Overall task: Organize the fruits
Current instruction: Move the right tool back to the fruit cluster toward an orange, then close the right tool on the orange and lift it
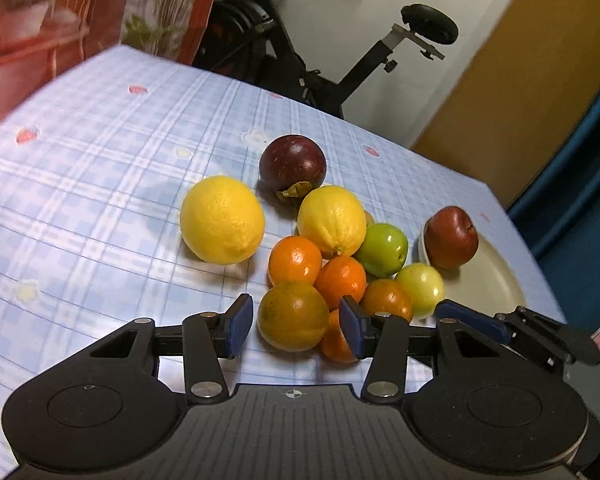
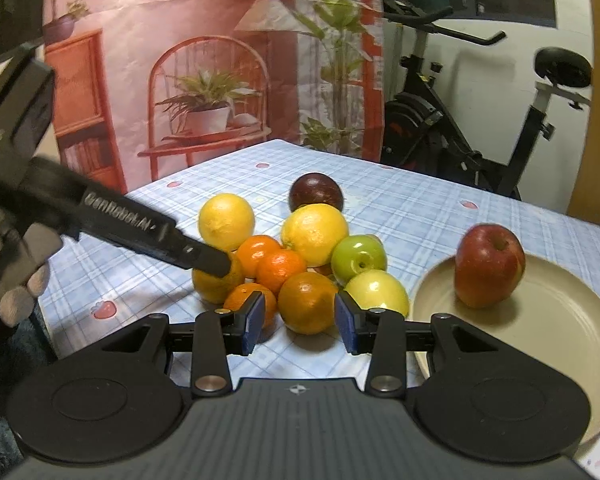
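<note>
My left gripper brackets a greenish-orange mandarin in the fruit pile on the blue-checked counter, pads not visibly pressing. My right gripper hovers empty, jaws apart. A red apple sits on the beige plate.

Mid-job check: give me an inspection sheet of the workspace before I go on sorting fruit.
Surface: blue checked tablecloth, flat.
Job's things: red apple on cream plate; two lemons, dark purple fruit, two green apples, several oranges heaped beside the plate.
Clutter: nothing seen.
Grippers: left gripper open, pads flanking a greenish orange, slim gaps showing; right gripper open, empty, near the heap.
Cables: nothing seen.
Surroundings: exercise bike, printed backdrop behind the table.
</note>
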Tool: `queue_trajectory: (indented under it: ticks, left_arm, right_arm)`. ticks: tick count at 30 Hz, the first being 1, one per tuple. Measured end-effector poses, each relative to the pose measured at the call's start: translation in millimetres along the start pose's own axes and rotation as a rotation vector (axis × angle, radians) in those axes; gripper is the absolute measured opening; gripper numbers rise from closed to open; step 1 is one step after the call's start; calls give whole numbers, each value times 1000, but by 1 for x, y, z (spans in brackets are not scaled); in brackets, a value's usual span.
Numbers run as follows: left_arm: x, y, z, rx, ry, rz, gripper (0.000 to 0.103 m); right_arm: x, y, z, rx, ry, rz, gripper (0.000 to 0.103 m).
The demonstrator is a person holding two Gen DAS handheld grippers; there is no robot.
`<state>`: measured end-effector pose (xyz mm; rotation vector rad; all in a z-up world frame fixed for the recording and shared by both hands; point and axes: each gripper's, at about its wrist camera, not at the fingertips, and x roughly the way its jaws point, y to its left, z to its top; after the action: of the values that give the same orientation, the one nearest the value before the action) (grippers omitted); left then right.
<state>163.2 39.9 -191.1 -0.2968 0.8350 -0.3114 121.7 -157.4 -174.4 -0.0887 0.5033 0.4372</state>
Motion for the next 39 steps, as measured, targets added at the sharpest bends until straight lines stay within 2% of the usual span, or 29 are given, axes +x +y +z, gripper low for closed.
queue_trajectory:
  ticks: [5,10,13,24,31,39]
  left_arm:
    - [3,16,5,-87,9,-34,40]
    - [-2,22,6,-104,6,-42,42]
    - [-8,25,4,-102,5,-35,46]
    - [-19,40,6,-146,-11,-52,46]
    - [-10,36,2,-121,9,-24,48]
    - [-9,41,3,-113,-28,-4,47]
  right_arm:
    - [12,15,15,-100,7,52,41]
    - [35,37,21,-192,62,112,41]
    - [45,39,21,-185,90,149,41]
    - [76,41,32,-160,145,208,41]
    - [86,47,30,-161,156,223,41]
    - [98,49,34,-157,139,213,41]
